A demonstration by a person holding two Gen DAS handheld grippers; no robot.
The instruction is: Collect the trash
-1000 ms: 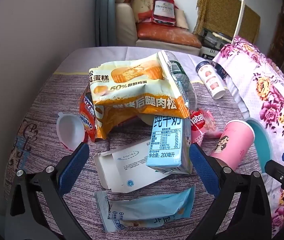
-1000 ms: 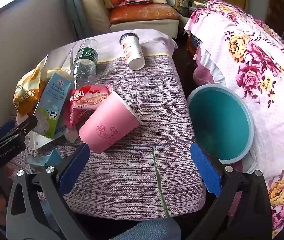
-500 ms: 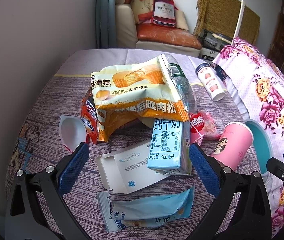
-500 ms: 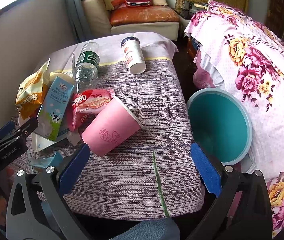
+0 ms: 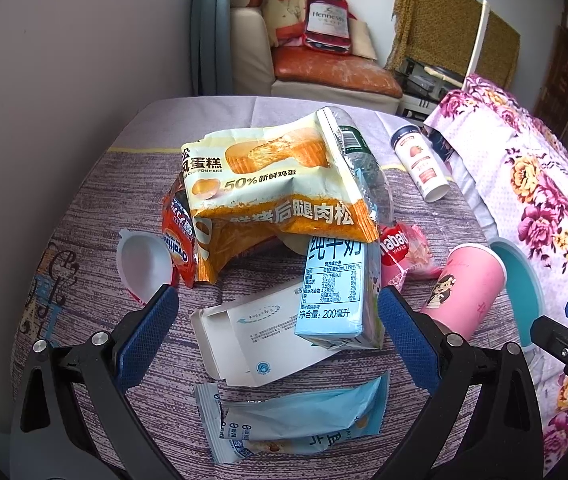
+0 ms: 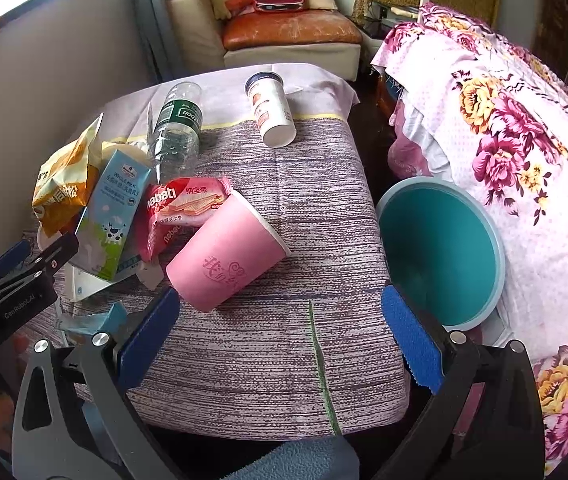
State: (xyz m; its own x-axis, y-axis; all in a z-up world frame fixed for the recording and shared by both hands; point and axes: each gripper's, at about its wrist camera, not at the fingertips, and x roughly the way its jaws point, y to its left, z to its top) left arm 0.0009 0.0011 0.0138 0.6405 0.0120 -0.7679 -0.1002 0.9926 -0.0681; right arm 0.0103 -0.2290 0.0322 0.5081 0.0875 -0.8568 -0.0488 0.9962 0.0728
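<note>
- My left gripper [image 5: 278, 330] is spread wide and holds nothing; its blue pads [image 5: 148, 332] hang over the near part of the table [image 5: 96, 208].
- Between its fingers lies a flattened white carton [image 5: 260, 344], and on the right part of this carton lies a light blue milk box [image 5: 334, 292].
- Nearer to me than the carton lies a pale blue wrapper [image 5: 296, 420], flat on the cloth.
- Behind the milk box a big yellow cake bag [image 5: 272, 184] leans over the pile; an orange-red wrapper [image 5: 178, 240] and a white plastic lid [image 5: 142, 266] are at its left side.
- A clear water bottle [image 5: 358, 160] lies behind the bag, partly hidden by it.
- My right gripper [image 6: 280, 320] is also spread wide and empty, above the near edge of the table.
- Just beyond its left finger lies a pink paper cup [image 6: 228, 256] on its side, touching a pink wafer pack [image 6: 184, 208].
- Farther away, near the far edge, lies a small white cup [image 6: 270, 108] with a dark lid, on its side, well apart from the pile.
- On the right, beside the table and lower, stands a teal bin [image 6: 440, 256]; I see no trash inside it.
- Behind the bin is a bed cover with flowers [image 6: 516, 140].
</note>
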